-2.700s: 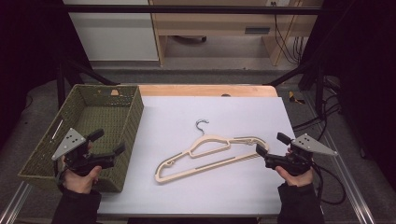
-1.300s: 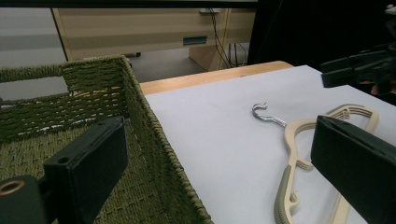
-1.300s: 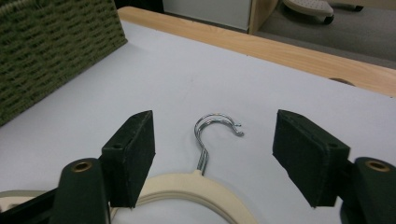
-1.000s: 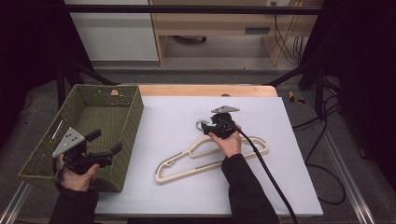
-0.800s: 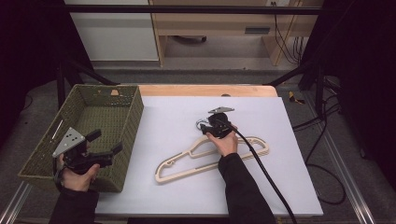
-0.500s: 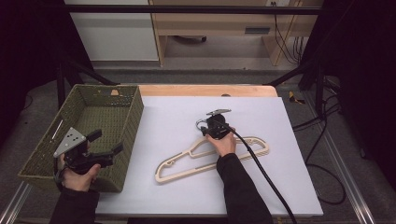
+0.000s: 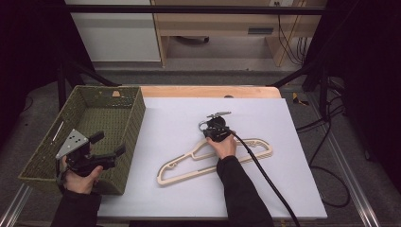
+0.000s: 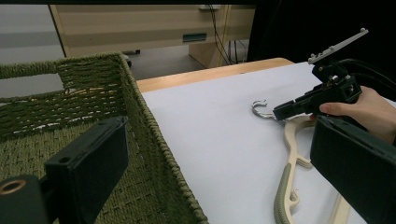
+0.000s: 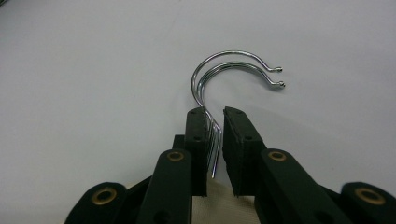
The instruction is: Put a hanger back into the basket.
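cream hangers [image 7: 215,158] lying stacked mid-bench, right of the woven basket [image 7: 135,113]. right claw [image 7: 210,128] just been closing around the chrome hooks [image 9: 219,79], wires between the pads, small gap showing on one side. left claw [image 7: 109,147] open, idling over basket. lift and drop-off not yet done.

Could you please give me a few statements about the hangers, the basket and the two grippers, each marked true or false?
1. The right gripper has its jaws around the metal hooks of the hangers. True; they have just been closing there.
2. The hangers lie inside the basket. False; they lie on the white table beside it.
3. The left gripper holds a hanger. False; its jaws are open and hold nothing, above the basket's near corner.
4. Two hooks lie stacked together. True; the right gripper view shows two curved wire ends.
5. The basket is green and woven. True.
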Demonstrator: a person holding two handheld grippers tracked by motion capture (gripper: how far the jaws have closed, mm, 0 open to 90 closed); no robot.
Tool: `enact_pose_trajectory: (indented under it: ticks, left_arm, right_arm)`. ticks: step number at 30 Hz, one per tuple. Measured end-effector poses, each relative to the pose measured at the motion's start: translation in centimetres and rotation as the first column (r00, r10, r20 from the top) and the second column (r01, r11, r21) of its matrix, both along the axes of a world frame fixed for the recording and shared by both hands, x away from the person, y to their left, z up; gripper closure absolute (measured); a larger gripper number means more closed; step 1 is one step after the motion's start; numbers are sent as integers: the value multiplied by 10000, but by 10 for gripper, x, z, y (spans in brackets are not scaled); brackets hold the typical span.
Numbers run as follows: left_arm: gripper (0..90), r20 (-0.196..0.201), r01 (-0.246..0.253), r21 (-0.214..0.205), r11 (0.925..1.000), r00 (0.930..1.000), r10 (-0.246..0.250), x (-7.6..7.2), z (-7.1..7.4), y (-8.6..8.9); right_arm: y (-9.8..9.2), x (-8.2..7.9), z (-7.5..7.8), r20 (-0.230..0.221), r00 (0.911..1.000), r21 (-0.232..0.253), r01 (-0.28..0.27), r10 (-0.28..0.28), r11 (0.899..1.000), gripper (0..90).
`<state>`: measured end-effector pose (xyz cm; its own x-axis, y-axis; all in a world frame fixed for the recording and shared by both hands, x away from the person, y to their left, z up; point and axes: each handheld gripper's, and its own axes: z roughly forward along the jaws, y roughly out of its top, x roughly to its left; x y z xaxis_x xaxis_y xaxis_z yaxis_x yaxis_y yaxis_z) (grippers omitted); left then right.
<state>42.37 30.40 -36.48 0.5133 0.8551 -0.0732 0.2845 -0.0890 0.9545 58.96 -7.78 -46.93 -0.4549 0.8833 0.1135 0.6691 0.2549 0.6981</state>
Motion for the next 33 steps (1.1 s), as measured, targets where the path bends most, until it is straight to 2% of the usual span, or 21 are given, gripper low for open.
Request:
enact_pose_trajectory:
  ticks: [3,9,16,24,28,30,33]
  left_arm:
    - [45,3,13,6,10000,10000,-13,0,0,0]
    - [47,-14,3,17,10000,10000,-3,0,0,-1]
    - [48,17,-6,11,10000,10000,6,-1,0,-1]
    - [50,177,43,50,10000,9998,-44,-4,3,-5]
    - [55,283,316,137,9994,9991,-319,-7,8,-14]
    - [56,291,604,111,9981,9977,-607,-9,11,-22]
    - [62,237,1049,328,9939,9941,-1057,-10,14,-39]
  right_arm:
    - [1,1,-1,-156,9999,185,75,-72,9998,828]
    - [1,1,-1,-301,9993,262,248,-240,9993,861]
    - [2,1,0,-333,9982,337,508,-497,9981,875]
    - [2,-3,5,-141,9970,382,772,-767,9963,888]
    - [4,-9,11,147,9969,338,769,-774,9965,889]
    - [4,-11,13,315,9967,431,737,-751,9963,889]
    - [2,-16,18,489,9964,719,659,-695,9952,889]
